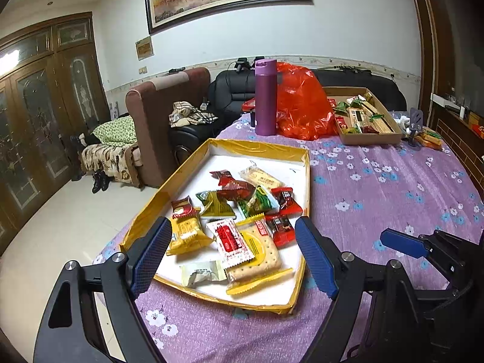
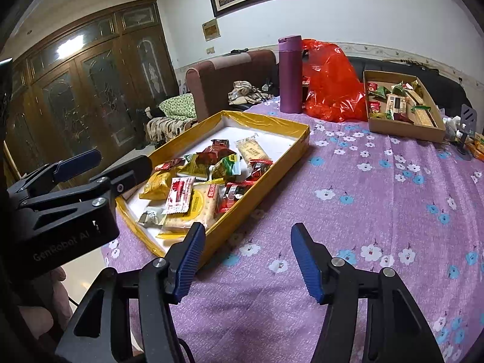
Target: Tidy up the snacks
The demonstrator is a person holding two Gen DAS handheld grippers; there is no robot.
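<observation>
Purple flowered cloth (image 1: 378,187) under everything; left wrist view first: left gripper (image 1: 234,254) hangs over the near end of the yellow tray (image 1: 257,148), jaws wide apart and empty, nothing pressed by either pad. Snack packets lie loose in the tray, straight ahead of and below these tongs: the biscuit pack (image 1: 258,251) and the red-and-white sachet (image 1: 233,240) sit between the two fingertips as framed, a yellow packet (image 1: 186,236) just inside the left finger, a pale wrapped sweet (image 1: 202,273) nearest of all. Biscuit pack's long axis runs roughly along the line the tongs point, slightly slanted. Right gripper (image 1: 402,243) shows off to the right of the tray, over bare cloth. Well beyond: purple flask (image 1: 265,96), red bag (image 1: 302,103), brown box (image 1: 372,139) holding sorted snacks. Right wrist view: right gripper (image 2: 246,263) with jaws apart, empty, cloth below; the tray lies ahead and to its left, its near corner just beside the left finger. Left gripper (image 2: 112,166) reaches in over the tray's near left side. Judgement: left hand is the nearer one for a pick; brown box lies far ahead, to the right
</observation>
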